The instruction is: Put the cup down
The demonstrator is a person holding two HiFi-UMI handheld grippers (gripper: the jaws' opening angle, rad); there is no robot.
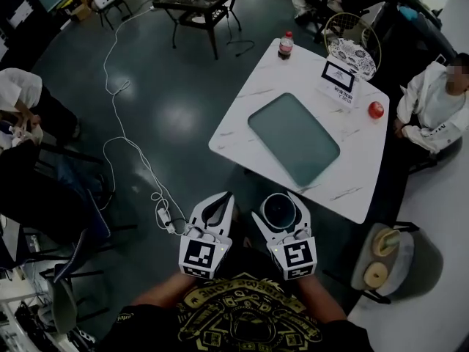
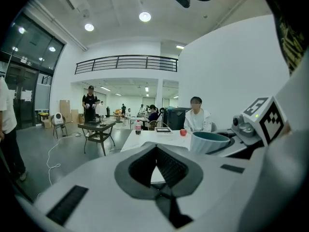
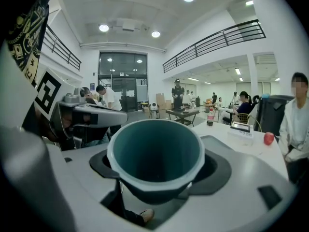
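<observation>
- Head view: right tongs (image 1: 275, 205) at lower centre are clamped around the cup (image 1: 278, 210), one jaw on each side of its wall. The cup is upright with its mouth up, in the air over the dark floor, just short of the near corner of the white surface (image 1: 352, 163) and not yet on it.
- Head view: left tongs (image 1: 223, 201) just beside it at lower centre-left, jaws pressed together, carrying nothing. A grey-green tray (image 1: 293, 138) lies mid-surface; a bottle (image 1: 286, 46) and a red apple (image 1: 375, 109) are at the far side.
- Left gripper view: left tongs (image 2: 155, 146) have tips meeting and nothing between them. The cup (image 2: 208, 141) is at centre right, its pale rim showing.
- Right gripper view: the cup (image 3: 154, 149) fills the centre. It has a teal inside and a pale rim and looks empty. Right tongs (image 3: 158, 166) grip its body below the rim. The surface (image 3: 241, 141) is at right, beyond it.
- Handling, judged: the cup is rigid and probably light. Its wall is smooth and tapered, so it could slide in a loose grip. It is best held at mid-body under the flared rim and kept upright. It may chip or tip if set down hard.
</observation>
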